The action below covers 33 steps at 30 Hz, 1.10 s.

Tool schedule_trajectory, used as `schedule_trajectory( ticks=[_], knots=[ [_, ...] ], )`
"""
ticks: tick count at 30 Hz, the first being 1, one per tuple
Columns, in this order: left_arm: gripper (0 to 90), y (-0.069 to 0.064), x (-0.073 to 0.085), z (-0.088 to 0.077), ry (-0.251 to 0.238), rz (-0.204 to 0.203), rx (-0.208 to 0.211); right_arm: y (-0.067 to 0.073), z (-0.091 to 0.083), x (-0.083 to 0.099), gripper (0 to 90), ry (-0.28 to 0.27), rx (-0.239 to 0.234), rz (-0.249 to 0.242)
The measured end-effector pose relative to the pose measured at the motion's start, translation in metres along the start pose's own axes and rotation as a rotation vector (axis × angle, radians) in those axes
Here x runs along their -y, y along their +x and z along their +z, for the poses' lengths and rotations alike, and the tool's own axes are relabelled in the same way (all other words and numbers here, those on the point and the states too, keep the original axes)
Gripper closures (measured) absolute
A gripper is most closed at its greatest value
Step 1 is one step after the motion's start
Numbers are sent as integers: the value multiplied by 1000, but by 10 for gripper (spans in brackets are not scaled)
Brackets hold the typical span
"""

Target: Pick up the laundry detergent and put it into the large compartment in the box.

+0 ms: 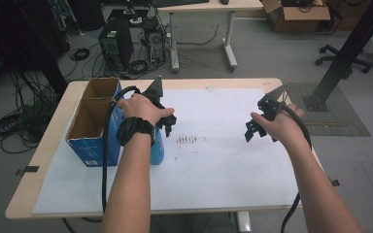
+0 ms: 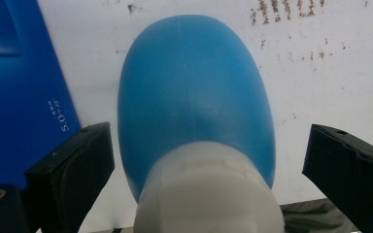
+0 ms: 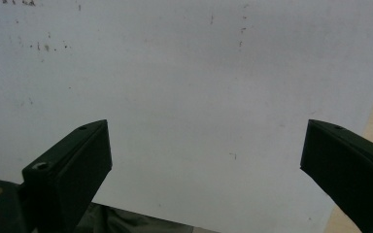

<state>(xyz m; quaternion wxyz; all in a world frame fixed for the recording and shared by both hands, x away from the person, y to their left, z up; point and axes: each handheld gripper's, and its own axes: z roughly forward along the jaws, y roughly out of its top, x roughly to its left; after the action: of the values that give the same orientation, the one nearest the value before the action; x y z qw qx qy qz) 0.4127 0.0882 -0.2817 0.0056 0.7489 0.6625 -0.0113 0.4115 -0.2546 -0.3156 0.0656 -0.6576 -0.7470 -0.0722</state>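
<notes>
A person stands at a counter (image 1: 48, 145) covered by a white sheet (image 1: 213, 165), holding a tool in each hand. The left tool (image 2: 209, 160) hangs over a blue bottle (image 2: 194, 92) with a white cap (image 2: 209, 194). Its jaws are spread wide, one on either side of the bottle's neck, neither touching it. The bottle stands upright directly beneath this tool. Just beyond the tool's left jaw is an open blue cardboard box (image 1: 93, 121), close beside the bottle. The right tool (image 3: 206, 160) is well apart from the bottle, held over bare white sheet, its jaws spread wide with nothing between them. Small brown smudges (image 1: 188, 140) mark the sheet between the two tools.
</notes>
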Motion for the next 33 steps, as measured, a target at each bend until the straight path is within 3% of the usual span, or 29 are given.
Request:
schedule_trajectory(
  ticks=[13, 19, 33],
  knots=[
    [59, -1, -1, 3, -8, -2, -4, -2, 1, 1, 44, -2, -1, 1],
    [151, 0, -1, 2, -11, 5, -5, -2, 3, 1, 44, 1, 1, 3],
    [184, 1, -2, 0, -22, -23, 6, -2, 4, 1, 44, -2, -2, -5]
  ],
)
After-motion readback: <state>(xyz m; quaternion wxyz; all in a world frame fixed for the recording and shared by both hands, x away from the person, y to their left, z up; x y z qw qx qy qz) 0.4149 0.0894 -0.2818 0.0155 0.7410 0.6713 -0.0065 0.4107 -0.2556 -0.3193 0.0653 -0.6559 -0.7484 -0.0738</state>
